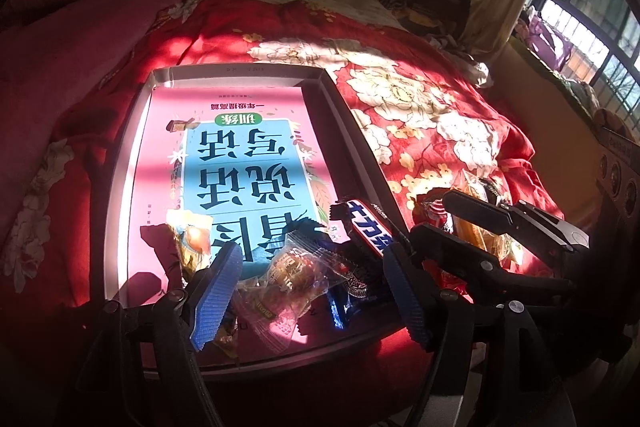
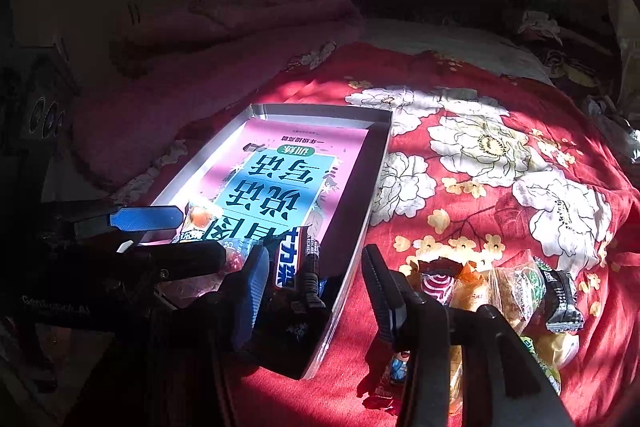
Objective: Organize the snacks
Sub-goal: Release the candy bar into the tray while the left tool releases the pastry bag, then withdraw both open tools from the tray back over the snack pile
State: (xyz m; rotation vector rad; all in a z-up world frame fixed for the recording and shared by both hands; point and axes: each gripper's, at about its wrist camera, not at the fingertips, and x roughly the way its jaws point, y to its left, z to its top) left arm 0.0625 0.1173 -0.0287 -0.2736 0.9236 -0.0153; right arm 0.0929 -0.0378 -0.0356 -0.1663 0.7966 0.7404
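A: Red quilt (image 2: 500, 227) with white flowers covers the whole bed under my tools. On it lies the tray (image 1: 352, 131), a shallow open box with grey walls, and a pink and blue book cover (image 1: 240, 155) fills its floor.

B: Where are the snacks?

A: In two lots. Some lie at the near end of the tray: a bar (image 1: 366, 227) in a blue, white and red wrapper leaning by the right wall, a clear packet (image 1: 288, 275) with something brown inside beside it, and a yellowish packet (image 1: 192, 239) to the left. The rest sit in a loose pile (image 2: 500, 287) on the quilt, just right of the tray, clear of its wall.

B: And your left gripper (image 1: 312, 291)?

A: It hangs over the near end of the tray with its blue fingers (image 1: 216, 291) spread wide. The clear packet lies between them, but neither pad presses on it, so I hold nothing there.

B: The right gripper (image 2: 316, 291)?

A: Its jaws stand apart and straddle the tray's right wall: one finger is inside, just beside the bar, the other outside over the quilt, near the pile. Nothing is pinched between them. From the left camera I see its black fingers over the pile's edge.
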